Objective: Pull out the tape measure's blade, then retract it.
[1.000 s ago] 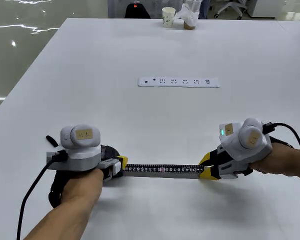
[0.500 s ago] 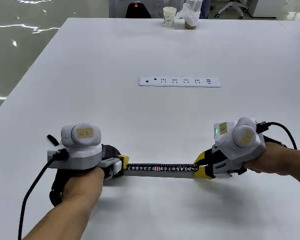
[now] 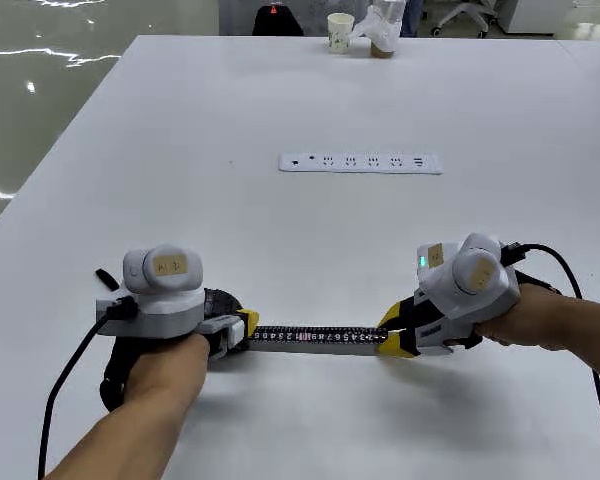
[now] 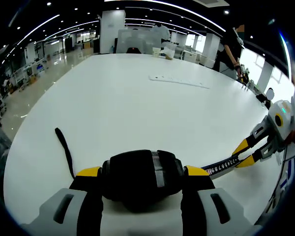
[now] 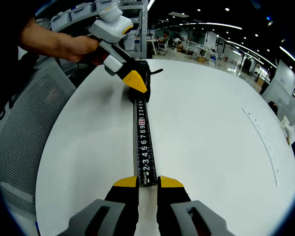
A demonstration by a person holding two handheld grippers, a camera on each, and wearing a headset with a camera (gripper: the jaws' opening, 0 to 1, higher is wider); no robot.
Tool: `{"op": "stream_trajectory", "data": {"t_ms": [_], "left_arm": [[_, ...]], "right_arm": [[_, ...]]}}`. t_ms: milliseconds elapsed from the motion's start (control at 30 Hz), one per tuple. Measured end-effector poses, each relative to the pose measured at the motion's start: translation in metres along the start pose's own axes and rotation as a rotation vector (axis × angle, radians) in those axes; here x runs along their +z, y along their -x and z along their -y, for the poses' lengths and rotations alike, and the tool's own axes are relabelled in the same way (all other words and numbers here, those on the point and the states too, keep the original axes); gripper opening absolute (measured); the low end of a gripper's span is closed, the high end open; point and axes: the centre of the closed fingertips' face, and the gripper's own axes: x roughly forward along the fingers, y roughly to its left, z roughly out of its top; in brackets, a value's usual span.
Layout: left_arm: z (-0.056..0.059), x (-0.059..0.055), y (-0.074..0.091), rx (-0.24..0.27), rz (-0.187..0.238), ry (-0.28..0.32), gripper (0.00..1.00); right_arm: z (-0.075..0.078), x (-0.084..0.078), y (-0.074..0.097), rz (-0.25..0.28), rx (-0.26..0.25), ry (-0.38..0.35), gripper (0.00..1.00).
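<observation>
The black, round-bodied tape measure (image 4: 140, 177) sits in the lower left of the head view on the white table (image 3: 180, 150). The left gripper (image 3: 242, 328) has its yellow-tipped jaws pressed against both sides of the case, opened just as wide as the case itself. The black, white-numbered blade (image 3: 315, 336) lies flat on the table and runs to the right, to the lower middle of the frame. There the right gripper (image 3: 393, 335) pinches the blade's end between jaws that are almost closed. A thin black strap (image 4: 64, 147) lies just beside the case. A long white power strip (image 3: 360, 162) lies well apart, in the upper middle, and a paper cup (image 3: 339, 32) stands at the top edge.
</observation>
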Motion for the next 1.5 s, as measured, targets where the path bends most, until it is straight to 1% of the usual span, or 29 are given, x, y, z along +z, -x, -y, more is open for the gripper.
{"op": "stream_trajectory", "data": {"t_ms": [367,1100,1500], "left_arm": [[0.0,0.0,0.001,-0.003,-0.003,0.003,0.59],[0.0,0.0,0.001,-0.008,-0.005,0.006,0.59],[-0.001,-0.001,0.0,-0.009,-0.007,0.007,0.59]], "right_arm": [[0.0,0.001,-0.002,-0.003,-0.005,0.0,0.1],[-0.001,0.016,-0.012,0.016,0.001,0.002,0.1],[-0.001,0.021,-0.017,0.02,0.002,0.004,0.1]]}}
